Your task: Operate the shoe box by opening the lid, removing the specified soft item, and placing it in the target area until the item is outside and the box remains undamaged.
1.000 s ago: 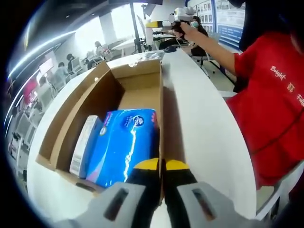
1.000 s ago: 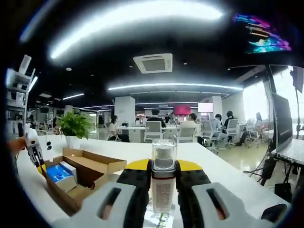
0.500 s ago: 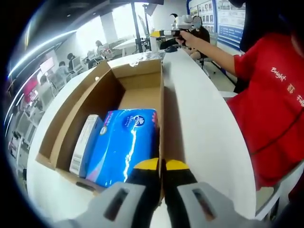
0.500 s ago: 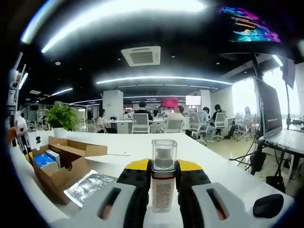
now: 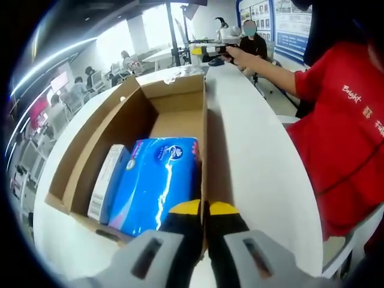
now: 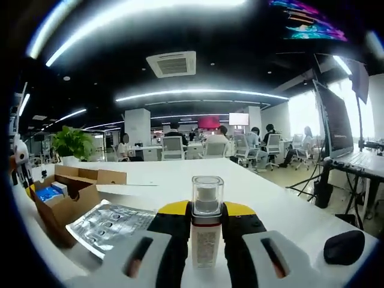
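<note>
The open cardboard shoe box [image 5: 96,138] lies on the white table [image 5: 258,162]. Inside it are a soft blue tissue pack [image 5: 159,180] and a slim white carton [image 5: 108,180] along its left. My left gripper [image 5: 204,208] is shut on the box's right wall at the near corner. At the table's far end a person's hand holds my right gripper [image 5: 207,51]. In the right gripper view, my right gripper [image 6: 207,211] is shut on a small clear-capped bottle [image 6: 207,193], upright, low over the table. The box [image 6: 72,201] and blue pack [image 6: 47,193] sit at far left.
A silver foil blister pack [image 6: 108,222] lies on the table between the box and my right gripper. A black mouse [image 6: 344,247] rests at the right. The person in a red shirt [image 5: 348,132] stands along the table's right side. Office desks and seated people fill the background.
My right gripper, holding the bottle, has sunk lower toward the table beyond the box; the foil pack now looms larger. The left gripper and the box have not moved.
</note>
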The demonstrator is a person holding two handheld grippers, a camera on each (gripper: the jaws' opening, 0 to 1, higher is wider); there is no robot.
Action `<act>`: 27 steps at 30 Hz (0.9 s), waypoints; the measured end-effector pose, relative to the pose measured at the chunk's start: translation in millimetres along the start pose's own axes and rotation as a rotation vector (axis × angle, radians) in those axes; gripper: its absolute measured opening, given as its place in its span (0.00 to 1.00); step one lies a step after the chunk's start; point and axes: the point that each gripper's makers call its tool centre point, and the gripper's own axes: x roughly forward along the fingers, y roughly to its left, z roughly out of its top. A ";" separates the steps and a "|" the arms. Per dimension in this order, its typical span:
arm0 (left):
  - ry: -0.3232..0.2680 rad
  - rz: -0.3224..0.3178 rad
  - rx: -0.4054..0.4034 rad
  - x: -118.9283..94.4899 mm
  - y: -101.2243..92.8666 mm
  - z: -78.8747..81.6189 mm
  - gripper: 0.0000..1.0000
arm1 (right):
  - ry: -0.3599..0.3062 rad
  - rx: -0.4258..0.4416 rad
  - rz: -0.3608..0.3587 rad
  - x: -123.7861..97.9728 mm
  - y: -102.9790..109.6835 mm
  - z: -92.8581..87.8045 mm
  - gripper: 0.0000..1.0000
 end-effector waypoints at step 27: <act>-0.002 0.004 0.001 -1.2 -5.1 8.6 0.01 | 0.023 -0.039 0.013 9.4 -7.7 -17.5 0.20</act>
